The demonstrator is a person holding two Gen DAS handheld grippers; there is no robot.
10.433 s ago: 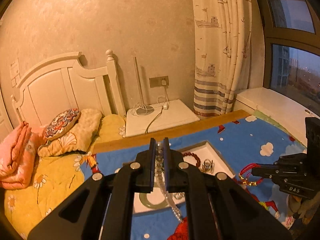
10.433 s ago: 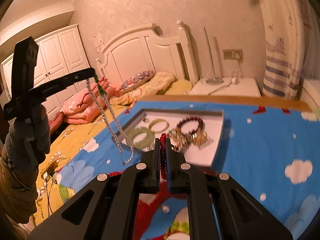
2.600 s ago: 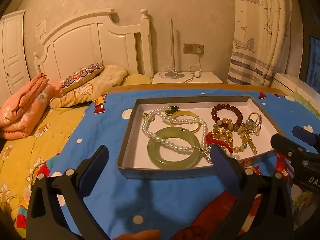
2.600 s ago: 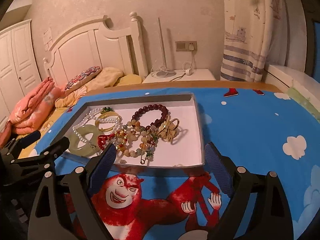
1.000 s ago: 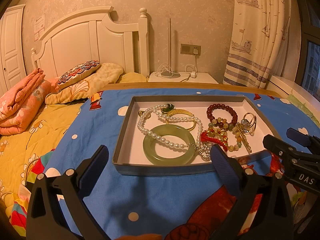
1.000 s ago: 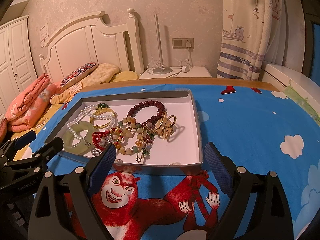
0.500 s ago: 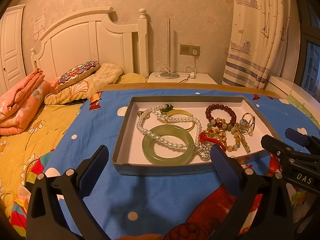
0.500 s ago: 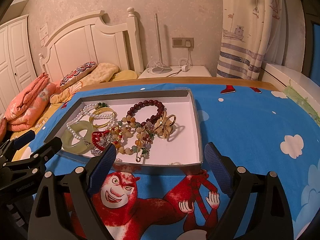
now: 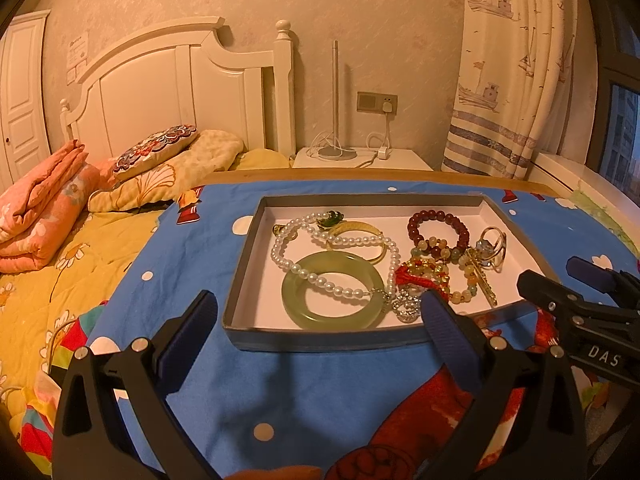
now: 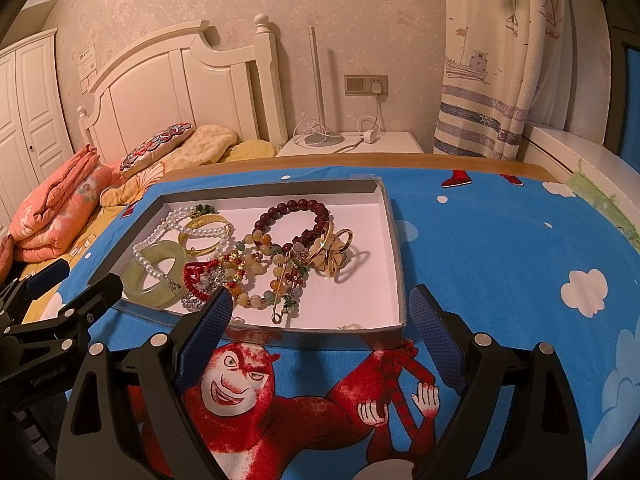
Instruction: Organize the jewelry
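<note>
Both my grippers hang short of the tray (image 9: 240, 276) with jaws spread wide and nothing in them — the left gripper (image 9: 316, 320) before its near left corner, the right gripper (image 10: 320, 312) before its near wall. The tray sits on the blue cloth (image 10: 500, 240) over the surface. Inside lie a jade bangle (image 9: 332, 290), a pearl string (image 9: 320, 240) draped across it, a dark red bead bracelet (image 10: 296, 220) and gold pieces, tangled together.
</note>
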